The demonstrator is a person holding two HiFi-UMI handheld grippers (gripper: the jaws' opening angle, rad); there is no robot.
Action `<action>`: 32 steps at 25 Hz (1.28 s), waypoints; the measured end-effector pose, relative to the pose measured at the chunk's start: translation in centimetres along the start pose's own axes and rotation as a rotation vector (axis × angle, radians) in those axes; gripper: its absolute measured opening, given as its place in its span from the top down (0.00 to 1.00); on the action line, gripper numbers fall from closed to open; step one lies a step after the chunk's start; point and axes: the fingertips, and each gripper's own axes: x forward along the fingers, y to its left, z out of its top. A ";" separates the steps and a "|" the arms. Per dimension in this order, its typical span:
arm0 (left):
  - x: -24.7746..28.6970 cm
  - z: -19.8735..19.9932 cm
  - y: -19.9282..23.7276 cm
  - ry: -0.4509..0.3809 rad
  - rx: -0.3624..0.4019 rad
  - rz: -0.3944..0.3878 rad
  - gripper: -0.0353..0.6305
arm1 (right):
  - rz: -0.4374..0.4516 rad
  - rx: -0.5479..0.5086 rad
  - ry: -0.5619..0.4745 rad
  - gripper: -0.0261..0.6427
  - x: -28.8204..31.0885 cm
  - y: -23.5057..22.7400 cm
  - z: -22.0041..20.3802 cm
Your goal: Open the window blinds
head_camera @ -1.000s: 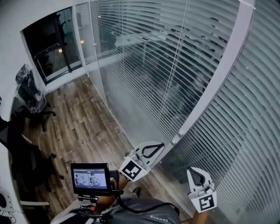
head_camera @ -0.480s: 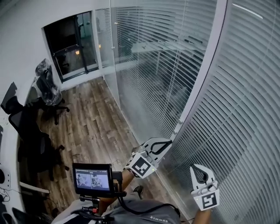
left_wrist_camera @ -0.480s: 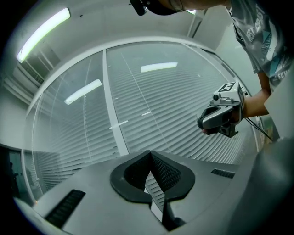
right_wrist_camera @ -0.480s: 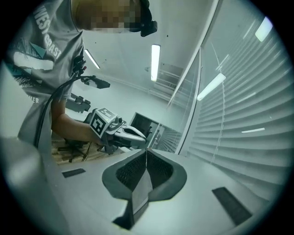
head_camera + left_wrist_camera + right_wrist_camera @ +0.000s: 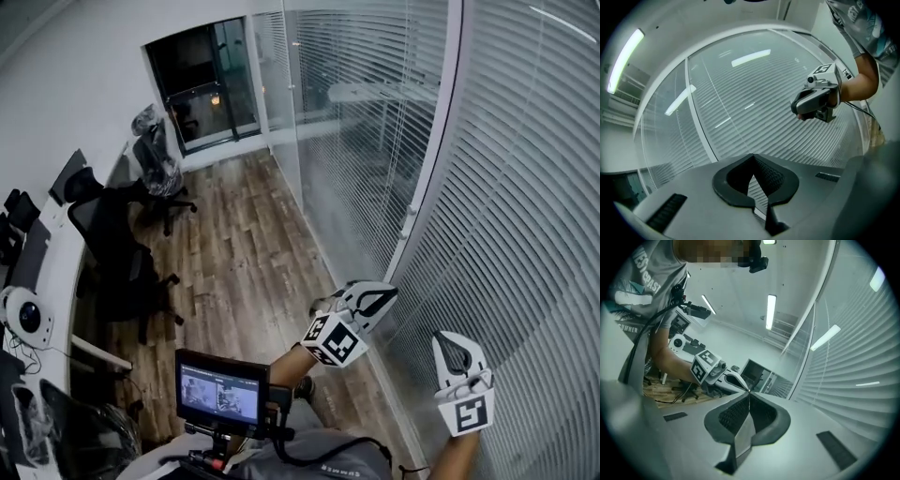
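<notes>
Both jaw pairs were pressed together, empty: left gripper and right gripper held beside the white window blinds.

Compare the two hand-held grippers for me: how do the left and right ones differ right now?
The left gripper leans sideways toward the blinds, while the right gripper points straight up the picture. In the head view the left one shows mostly against the wooden floor, and the right one shows against the blinds. Both have their jaws shut and hold nothing.
</notes>
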 end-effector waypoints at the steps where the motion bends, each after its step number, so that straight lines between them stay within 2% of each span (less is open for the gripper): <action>1: -0.9 -0.2 -0.6 0.012 0.008 0.005 0.94 | 0.003 0.006 -0.014 0.96 -0.1 0.9 0.3; 4: -3.0 -0.1 -1.2 0.040 0.020 0.032 0.94 | 0.052 -0.042 -0.053 0.96 0.3 2.8 1.5; 10: -8.8 3.6 -1.1 0.058 0.026 0.090 0.94 | 0.141 -0.174 -0.062 0.96 -0.5 6.4 6.5; 16: -16.4 6.1 -4.9 0.062 0.014 0.127 0.94 | 0.144 -0.107 -0.081 0.96 -4.1 12.3 10.0; 22: -26.1 9.4 -12.1 0.077 0.003 0.138 0.94 | 0.150 -0.032 -0.097 0.96 -10.8 21.3 14.3; 27: -32.9 13.8 -17.8 0.082 -0.002 0.154 0.94 | 0.188 -0.067 -0.087 0.96 -17.6 28.0 17.9; 29: -34.9 15.8 -20.0 0.083 0.005 0.154 0.94 | 0.200 -0.097 -0.079 0.96 -20.2 29.7 19.3; 32: -37.2 19.4 -23.1 0.075 0.021 0.162 0.94 | 0.187 -0.073 -0.103 0.96 -24.5 31.5 22.0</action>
